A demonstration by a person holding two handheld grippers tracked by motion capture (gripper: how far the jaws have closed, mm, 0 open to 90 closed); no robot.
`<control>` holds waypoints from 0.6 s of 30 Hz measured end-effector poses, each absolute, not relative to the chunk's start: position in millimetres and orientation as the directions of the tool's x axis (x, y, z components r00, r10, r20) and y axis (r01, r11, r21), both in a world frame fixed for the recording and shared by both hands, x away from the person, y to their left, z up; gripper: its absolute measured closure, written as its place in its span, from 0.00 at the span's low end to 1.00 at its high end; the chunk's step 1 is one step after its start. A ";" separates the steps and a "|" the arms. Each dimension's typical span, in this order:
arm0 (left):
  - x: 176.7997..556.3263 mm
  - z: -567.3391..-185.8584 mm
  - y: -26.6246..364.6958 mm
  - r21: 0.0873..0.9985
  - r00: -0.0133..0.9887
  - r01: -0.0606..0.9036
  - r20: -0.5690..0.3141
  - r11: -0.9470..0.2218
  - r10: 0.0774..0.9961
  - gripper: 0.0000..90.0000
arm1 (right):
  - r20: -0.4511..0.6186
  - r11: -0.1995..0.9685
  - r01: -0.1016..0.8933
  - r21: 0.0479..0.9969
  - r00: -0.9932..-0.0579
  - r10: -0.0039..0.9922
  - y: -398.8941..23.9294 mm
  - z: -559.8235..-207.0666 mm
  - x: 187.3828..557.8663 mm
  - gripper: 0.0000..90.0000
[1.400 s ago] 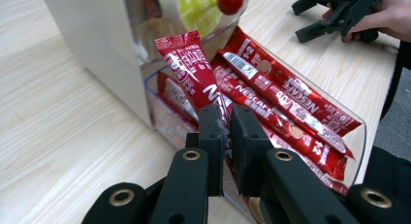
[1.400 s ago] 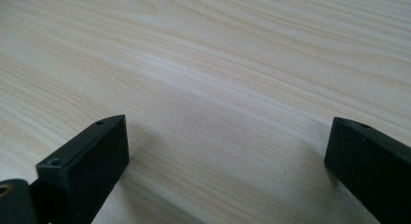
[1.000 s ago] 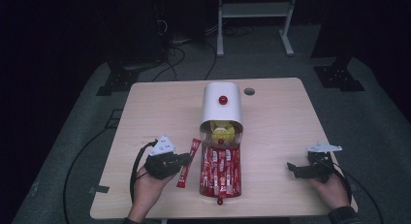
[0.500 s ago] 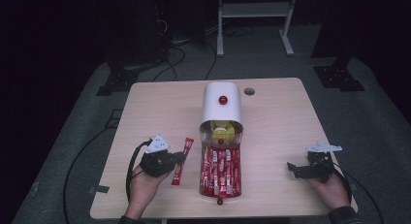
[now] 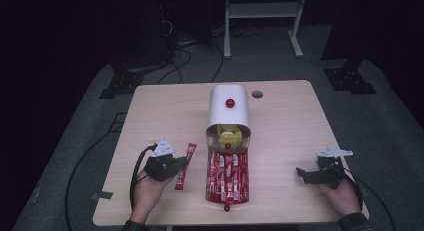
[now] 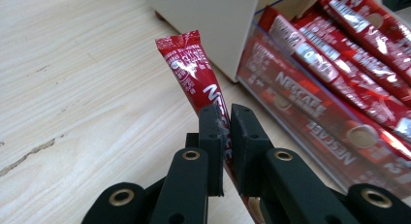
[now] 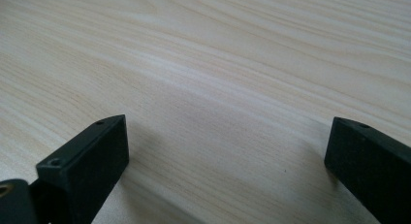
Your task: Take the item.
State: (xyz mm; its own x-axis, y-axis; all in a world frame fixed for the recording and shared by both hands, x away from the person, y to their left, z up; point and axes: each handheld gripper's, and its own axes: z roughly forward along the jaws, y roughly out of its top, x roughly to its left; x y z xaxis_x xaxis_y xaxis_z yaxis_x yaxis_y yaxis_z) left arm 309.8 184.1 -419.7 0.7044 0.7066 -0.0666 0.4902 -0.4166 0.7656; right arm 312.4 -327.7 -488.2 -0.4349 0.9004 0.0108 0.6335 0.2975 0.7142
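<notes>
Sticks fill the clear tray in my high view, under the white box. One red stick lies on the tabletop just left of it, pointing away from me, long like the tray.

My left gripper view shows the jaws clenched on that stick; I should hold tight near the middle.

My right gripper view shows jaws wide apart, holding nothing.

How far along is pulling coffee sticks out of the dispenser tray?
One stick is out, lying beside the tray, with the left hand-held gripper shut on it. The right hand-held gripper is open over bare table. Many sticks remain in the tray; where the held one goes isn't shown.
</notes>
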 end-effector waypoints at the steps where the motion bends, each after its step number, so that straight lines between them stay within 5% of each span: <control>1: 310.7 -420.6 184.8 0.760 0.704 0.493 -0.063 -0.424 0.707 0.93 | 0.011 0.298 0.634 0.714 -0.435 0.900 -327.7 -488.2 312.4 0.02; 18: 324.6 -444.5 190.1 0.713 0.673 0.541 -0.048 -0.447 0.738 0.93 | 0.007 0.300 0.631 0.716 -0.436 0.900 -327.9 -488.3 312.6 0.02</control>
State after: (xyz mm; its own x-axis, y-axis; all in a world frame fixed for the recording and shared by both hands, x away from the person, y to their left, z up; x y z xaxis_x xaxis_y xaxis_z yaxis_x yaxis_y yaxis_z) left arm 324.6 190.1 -444.5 0.6733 0.7378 -0.0485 0.5406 -0.4465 0.7130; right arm 312.6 -327.9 -488.3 -0.4363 0.8998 0.0073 0.6307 0.3001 0.7157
